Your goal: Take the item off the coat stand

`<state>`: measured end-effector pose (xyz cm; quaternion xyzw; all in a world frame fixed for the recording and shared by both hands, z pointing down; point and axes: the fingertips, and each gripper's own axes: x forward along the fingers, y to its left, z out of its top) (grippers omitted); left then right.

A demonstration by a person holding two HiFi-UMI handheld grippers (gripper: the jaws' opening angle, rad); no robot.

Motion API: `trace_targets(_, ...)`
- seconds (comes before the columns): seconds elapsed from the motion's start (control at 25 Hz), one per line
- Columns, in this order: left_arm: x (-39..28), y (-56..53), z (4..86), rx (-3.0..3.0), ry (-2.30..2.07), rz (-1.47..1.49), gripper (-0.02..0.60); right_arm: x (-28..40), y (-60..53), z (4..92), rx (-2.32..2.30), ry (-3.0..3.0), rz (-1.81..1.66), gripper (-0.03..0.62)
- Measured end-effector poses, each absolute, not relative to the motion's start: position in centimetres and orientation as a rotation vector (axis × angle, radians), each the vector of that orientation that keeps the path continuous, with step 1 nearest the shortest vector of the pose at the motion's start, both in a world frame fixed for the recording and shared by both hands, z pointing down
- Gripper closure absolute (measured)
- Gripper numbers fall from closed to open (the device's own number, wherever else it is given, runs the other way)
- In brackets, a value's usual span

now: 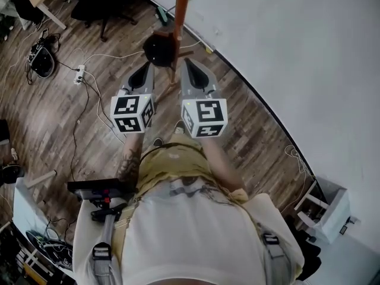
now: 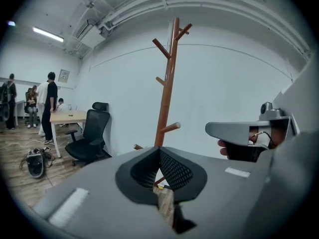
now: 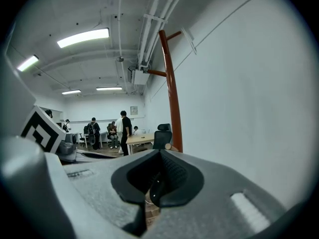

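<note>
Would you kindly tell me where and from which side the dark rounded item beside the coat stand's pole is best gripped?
Probably its left rim, away from the pole. The dark item sits left of the coat stand, just ahead of the left tongs, so those could come straight in without crossing the pole. What it hangs on is not visible.

Left hand-held gripper and right hand-held gripper are both closed.

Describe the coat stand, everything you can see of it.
The coat stand is a slim reddish-brown wooden pole with short pegs angled upward at several heights. It stands upright on the wood floor, close to the white wall. The upper pegs are bare; its foot is mostly hidden.
</note>
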<state>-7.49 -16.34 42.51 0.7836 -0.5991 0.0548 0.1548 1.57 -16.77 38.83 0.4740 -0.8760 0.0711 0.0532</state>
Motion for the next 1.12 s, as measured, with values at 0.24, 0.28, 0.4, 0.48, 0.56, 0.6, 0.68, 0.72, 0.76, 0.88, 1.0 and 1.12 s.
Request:
trace_targets(0.24, -6.8, -18.7, 45.5, 2.176, -1.734, 0.246, 0.58, 1.8, -19.6, 41.3, 1.345, -2.668, 0.286, 0.595)
trace_targets(0.28, -7.0, -19.0, 46.1, 2.165, -1.733, 0.256, 0.58, 1.7, -19.8, 41.8, 1.334, -2.665, 0.295, 0.595)
trace_targets(0.4, -7.6, -19.8, 47.7, 2.142, -1.715, 0.283, 0.58, 1.3, -20.0, 42.8, 1.307, -2.644, 0.306, 0.595)
trace_targets(0.48, -8.0, -20.7, 48.5, 2.142, -1.7, 0.298, 0.58, 1.1, -20.4, 43.3, 1.306, -2.627, 0.307, 0.595)
trace_targets(0.56, -8.5, -21.7, 49.1, 2.15, -1.687, 0.317, 0.58, 0.8, -21.1, 44.0, 1.314, -2.604, 0.31, 0.595)
trace_targets(0.6, -8.8, -22.2, 49.6, 2.154, -1.678, 0.33, 0.58, 0.6, -21.4, 44.4, 1.318, -2.588, 0.313, 0.595)
trace_targets(0.68, -9.4, -23.2, 50.5, 2.158, -1.661, 0.359, 0.58, 0.3, -21.8, 45.3, 1.322, -2.557, 0.323, 0.595)
trace_targets(0.72, -9.7, -23.7, 50.9, 2.158, -1.656, 0.372, 0.58, 0.2, -22.1, 45.5, 1.324, -2.546, 0.328, 0.595)
trace_targets(0.76, -10.0, -24.3, 51.3, 2.16, -1.654, 0.385, 0.58, 0.1, -22.4, 45.7, 1.327, -2.538, 0.333, 0.595)
trace_targets(0.88, -11.2, -25.8, 52.2, 2.171, -1.659, 0.433, 0.58, -0.3, -23.4, 45.9, 1.336, -2.524, 0.341, 0.595)
trace_targets(1.0, -12.0, -26.7, 53.3, 2.191, -1.651, 0.491, 0.58, -0.7, -23.9, 46.3, 1.339, -2.505, 0.35, 0.595)
trace_targets(1.12, -11.7, -27.5, 54.4, 2.223, -1.589, 0.544, 0.538, -0.7, -24.3, 47.1, 1.342, -2.484, 0.366, 0.595)
